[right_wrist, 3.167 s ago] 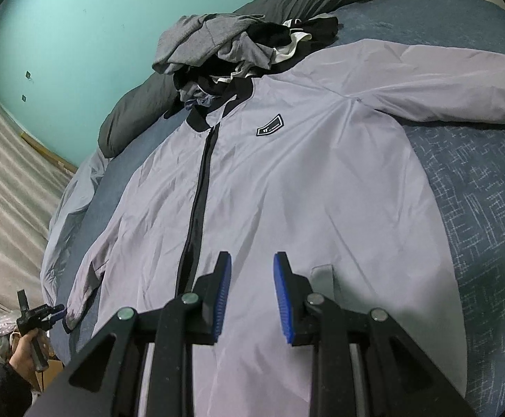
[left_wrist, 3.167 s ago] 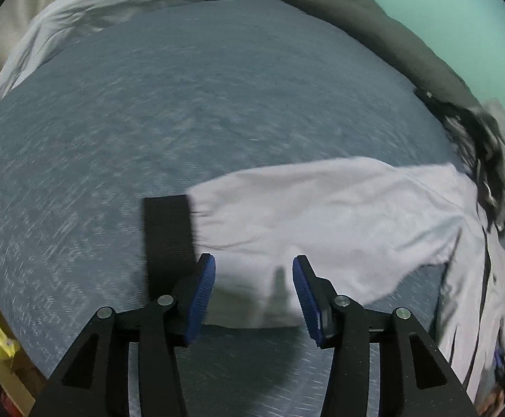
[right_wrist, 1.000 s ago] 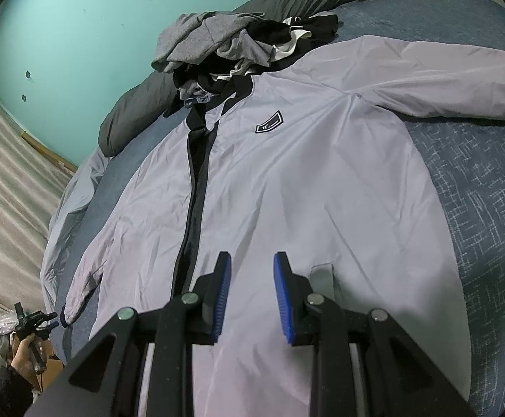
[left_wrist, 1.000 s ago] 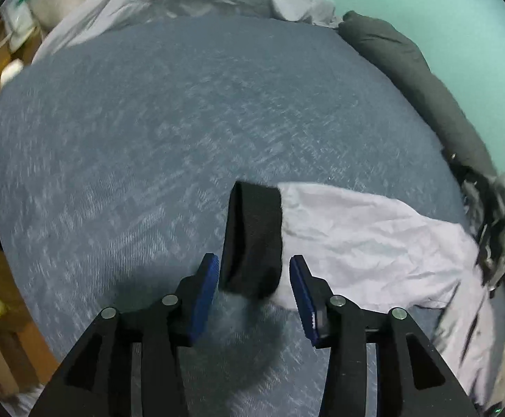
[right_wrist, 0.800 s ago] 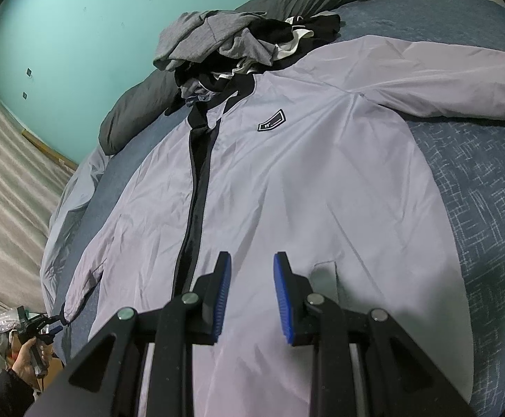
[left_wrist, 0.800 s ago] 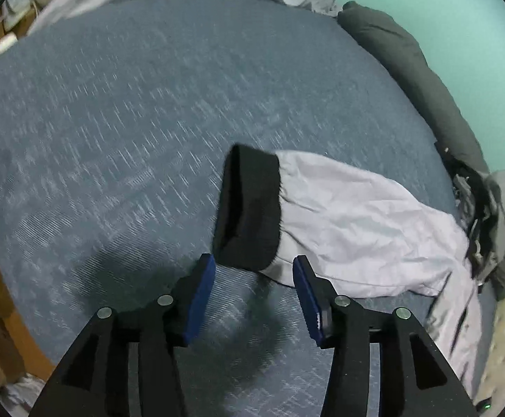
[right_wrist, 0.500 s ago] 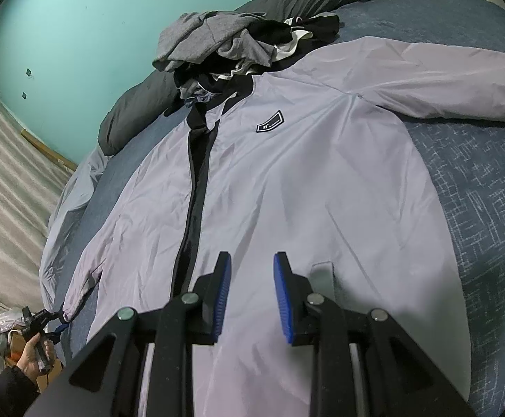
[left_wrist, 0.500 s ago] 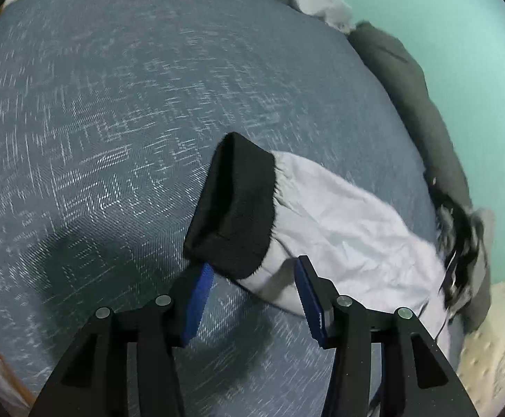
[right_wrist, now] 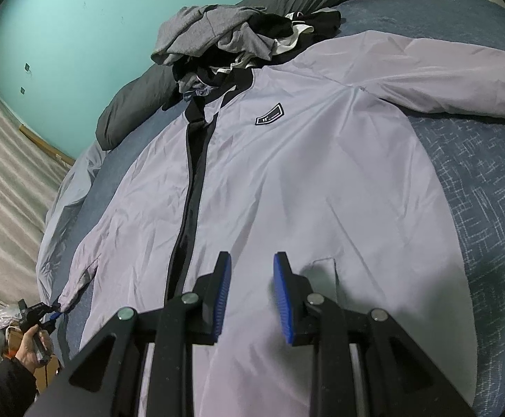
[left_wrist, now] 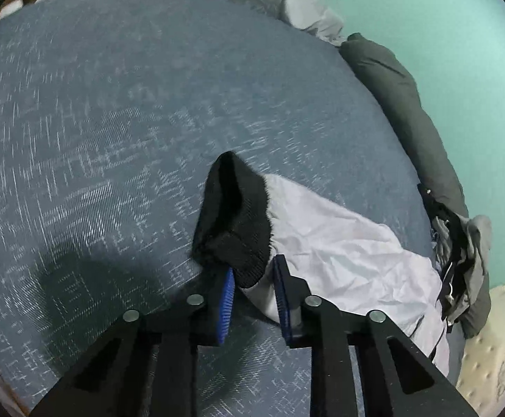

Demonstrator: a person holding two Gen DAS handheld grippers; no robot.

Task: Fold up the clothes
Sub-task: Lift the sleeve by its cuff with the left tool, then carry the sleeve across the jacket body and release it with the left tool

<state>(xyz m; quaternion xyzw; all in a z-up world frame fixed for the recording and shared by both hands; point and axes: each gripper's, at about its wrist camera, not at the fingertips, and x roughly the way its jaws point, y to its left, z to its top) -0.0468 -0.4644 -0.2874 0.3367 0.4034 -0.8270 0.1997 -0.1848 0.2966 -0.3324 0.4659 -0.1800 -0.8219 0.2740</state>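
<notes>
Jacket [right_wrist: 287, 180], pale lilac-grey, lies spread front-up on the blue woven bedspread [right_wrist: 478, 191], with its collar at the far side against a pile of grey and black clothes [right_wrist: 238, 34]. The cloth looks thin, smooth and a little shiny, with fine creases, so I judge it light, soft and rather slippery. The black ribbed cuff [left_wrist: 235, 222] is thicker and rougher, which makes it a better place to hold than the body. The left gripper [left_wrist: 252, 288] has its blue pads around the lower edge of this cuff, and the sleeve [left_wrist: 339, 253] rises a little from the bed; the jaws are narrow but whether they really pinch I cannot tell. The right gripper [right_wrist: 250, 299] hovers above the near hem, jaws apart, holding nothing.
</notes>
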